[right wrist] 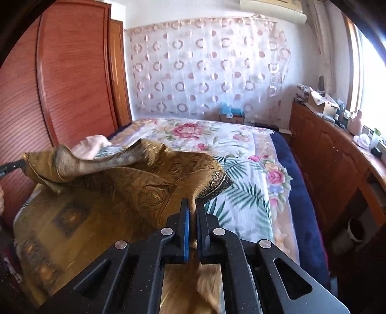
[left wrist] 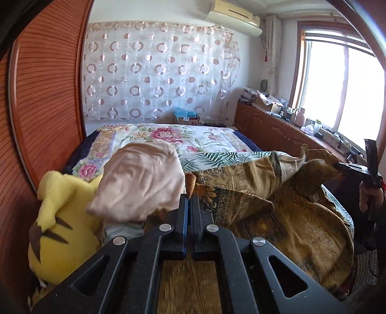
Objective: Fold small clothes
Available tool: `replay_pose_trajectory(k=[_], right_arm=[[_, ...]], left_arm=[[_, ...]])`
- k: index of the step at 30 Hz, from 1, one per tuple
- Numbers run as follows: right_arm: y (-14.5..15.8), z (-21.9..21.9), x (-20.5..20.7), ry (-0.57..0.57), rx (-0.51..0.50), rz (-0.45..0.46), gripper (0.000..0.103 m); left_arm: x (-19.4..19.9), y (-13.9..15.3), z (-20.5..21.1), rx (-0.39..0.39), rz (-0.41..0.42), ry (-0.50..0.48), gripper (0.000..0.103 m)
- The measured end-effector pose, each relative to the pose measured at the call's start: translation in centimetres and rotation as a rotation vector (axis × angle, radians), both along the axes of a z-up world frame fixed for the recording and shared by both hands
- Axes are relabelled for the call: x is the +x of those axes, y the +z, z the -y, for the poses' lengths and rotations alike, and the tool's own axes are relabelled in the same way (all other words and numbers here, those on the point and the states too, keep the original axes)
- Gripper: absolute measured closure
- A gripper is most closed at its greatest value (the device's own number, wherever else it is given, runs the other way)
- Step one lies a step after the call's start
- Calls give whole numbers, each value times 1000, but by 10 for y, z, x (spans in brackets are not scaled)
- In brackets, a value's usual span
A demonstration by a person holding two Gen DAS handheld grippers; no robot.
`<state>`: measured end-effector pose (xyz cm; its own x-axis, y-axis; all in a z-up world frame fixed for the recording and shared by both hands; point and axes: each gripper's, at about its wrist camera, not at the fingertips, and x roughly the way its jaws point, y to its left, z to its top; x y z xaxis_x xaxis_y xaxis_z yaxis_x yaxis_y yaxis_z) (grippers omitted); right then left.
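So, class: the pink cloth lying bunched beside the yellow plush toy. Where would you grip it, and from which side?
Grip the pink cloth at its loose lower edge near the yellow plush toy, coming from the open bed side. That edge looks thin and free; the middle is bunched too thick, and the wardrobe crowds the far side.

Quick count: two grippers, left gripper [left wrist: 189, 196] and right gripper [right wrist: 192, 205]. One gold patterned cloth [right wrist: 135, 178], one pink cloth [left wrist: 142, 178], one yellow plush toy [left wrist: 62, 231], one bed [right wrist: 241, 169], one air conditioner [left wrist: 236, 17], one window [left wrist: 337, 87].
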<state>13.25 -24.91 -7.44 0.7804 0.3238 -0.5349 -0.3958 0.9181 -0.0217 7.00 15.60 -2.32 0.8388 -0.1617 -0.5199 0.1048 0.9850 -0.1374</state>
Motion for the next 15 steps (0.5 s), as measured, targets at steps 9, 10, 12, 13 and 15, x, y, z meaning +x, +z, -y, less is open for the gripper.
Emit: replay_pose_trajectory(k=[9,10,12,13,15], right_arm=[[-8,37,-80,31,-1,-3,99],[-6,39,-88,40,-7,1,99],[-2,41,-103,43,-31,28,99],[-2,41,-107,44,-41,32,99],[-4,40,-115,45,-46,22,99]], left_arm=[[-60,0,-16,-11,13,47,101],[-68,0,-15,-9,17,52,101],[-74,0,-17,-1,13,64,101],[-78,-3,-15,19,2,74,101],[-84,-9,-12,60,-6,97,101]])
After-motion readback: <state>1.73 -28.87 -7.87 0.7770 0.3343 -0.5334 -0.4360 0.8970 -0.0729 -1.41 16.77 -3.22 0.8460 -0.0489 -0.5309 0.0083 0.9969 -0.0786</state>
